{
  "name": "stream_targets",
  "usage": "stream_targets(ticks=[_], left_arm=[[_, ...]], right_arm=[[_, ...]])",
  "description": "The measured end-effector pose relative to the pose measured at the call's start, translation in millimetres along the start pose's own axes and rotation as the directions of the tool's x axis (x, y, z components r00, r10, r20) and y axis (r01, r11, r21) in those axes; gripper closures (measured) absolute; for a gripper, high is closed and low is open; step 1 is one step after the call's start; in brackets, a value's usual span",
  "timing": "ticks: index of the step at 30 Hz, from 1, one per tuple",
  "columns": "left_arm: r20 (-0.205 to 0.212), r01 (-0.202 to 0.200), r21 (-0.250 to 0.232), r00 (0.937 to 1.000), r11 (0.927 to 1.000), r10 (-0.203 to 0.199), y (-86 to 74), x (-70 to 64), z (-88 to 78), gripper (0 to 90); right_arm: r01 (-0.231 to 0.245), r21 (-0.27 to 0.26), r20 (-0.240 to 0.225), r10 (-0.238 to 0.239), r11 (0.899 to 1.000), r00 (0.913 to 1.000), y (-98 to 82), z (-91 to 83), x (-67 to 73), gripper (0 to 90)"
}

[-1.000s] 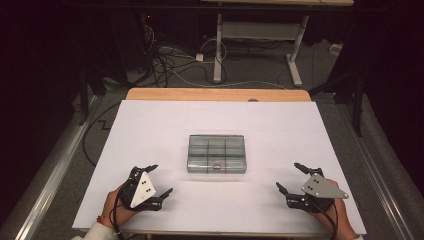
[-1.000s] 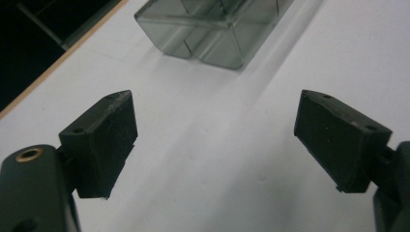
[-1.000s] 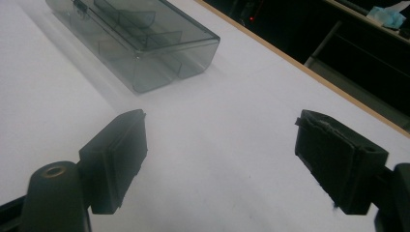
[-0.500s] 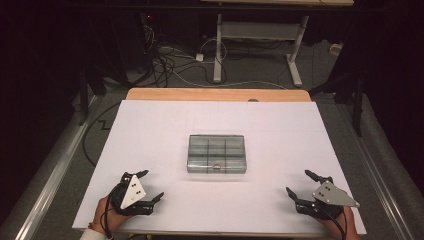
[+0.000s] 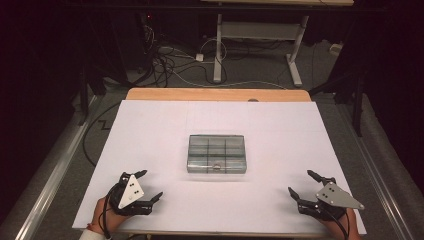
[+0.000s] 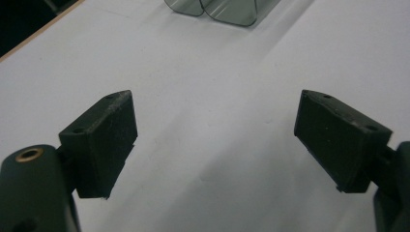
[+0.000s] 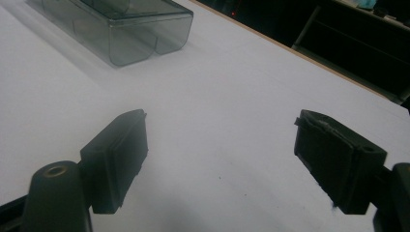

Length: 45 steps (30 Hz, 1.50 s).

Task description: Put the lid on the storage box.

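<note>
item: clear compartment box (image 5: 216,153), smoky transparent plastic, rectangular, divided by inner walls into a grid of small cells. it lies flat near the middle of the white table cover (image 5: 150,130), long side across the table. one small roundish object sits in a front cell, too small to tell what it is. the same box shows at the top edge of the left gripper view (image 6: 212,9) and at the upper left of the right gripper view (image 7: 116,29), in both cases well apart from the jaws.

item: left gripper (image 5: 149,186), held in a hand (image 5: 102,215) at the near left corner of the table, with a grey three-cornered plate on top. jaws spread wide, with nothing between them; in the left gripper view the two black pads (image 6: 104,140) stand far apart over bare white cover. it points roughly toward the box, which lies ahead and to its right.

item: right gripper (image 5: 302,184), held at the near right corner, with a grey three-cornered plate on top. jaws likewise spread wide and holding nothing; in the right gripper view the pads (image 7: 121,154) frame bare cover only. the box lies ahead and to its left.

item: table, wooden edge (image 5: 215,94) visible along the far side beyond the cover.

item: floor behind the table, dark, with loose cables (image 5: 170,60) and the legs of a white stand (image 5: 217,45).
</note>
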<state>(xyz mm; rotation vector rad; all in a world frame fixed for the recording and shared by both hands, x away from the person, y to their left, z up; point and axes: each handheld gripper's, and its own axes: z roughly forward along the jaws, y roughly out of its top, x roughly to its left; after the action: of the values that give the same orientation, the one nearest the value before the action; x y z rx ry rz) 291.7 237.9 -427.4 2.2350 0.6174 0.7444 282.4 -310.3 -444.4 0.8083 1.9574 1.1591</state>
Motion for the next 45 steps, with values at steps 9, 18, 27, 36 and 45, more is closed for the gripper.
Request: stream_targets(ticks=[9,18,27,36,45], left_arm=[[0.002,0.007,-0.02,1.0,0.9998,-0.007,1.9,0.7,-1.9,14.8],[-0.001,0.005,-0.019,1.0,0.9998,-0.005,2.1,1.7,-2.5,14.8],[-0.002,0.002,-0.017,1.0,0.9998,-0.002,2.9,1.6,-2.4,14.8],[0.003,0.001,-0.015,1.0,0.9999,-0.001,4.6,2.1,0.1,14.8],[0.0,0.002,-0.016,1.0,0.9999,-0.002,4.8,3.0,0.2,14.8]], right_arm=[[0.014,0.013,0.002,-0.014,1.0,0.9999,1.5,-0.3,3.2,19.8],[0.019,0.001,0.018,-0.019,1.0,0.9997,2.8,-4.1,0.7,19.9],[0.018,0.004,0.004,-0.018,1.0,0.9998,3.4,-3.1,2.3,19.9],[0.027,0.013,-0.004,-0.027,1.0,0.9996,4.0,-2.1,3.5,19.9],[0.028,0.014,-0.004,-0.028,1.0,0.9996,4.2,-1.9,3.9,19.9]])
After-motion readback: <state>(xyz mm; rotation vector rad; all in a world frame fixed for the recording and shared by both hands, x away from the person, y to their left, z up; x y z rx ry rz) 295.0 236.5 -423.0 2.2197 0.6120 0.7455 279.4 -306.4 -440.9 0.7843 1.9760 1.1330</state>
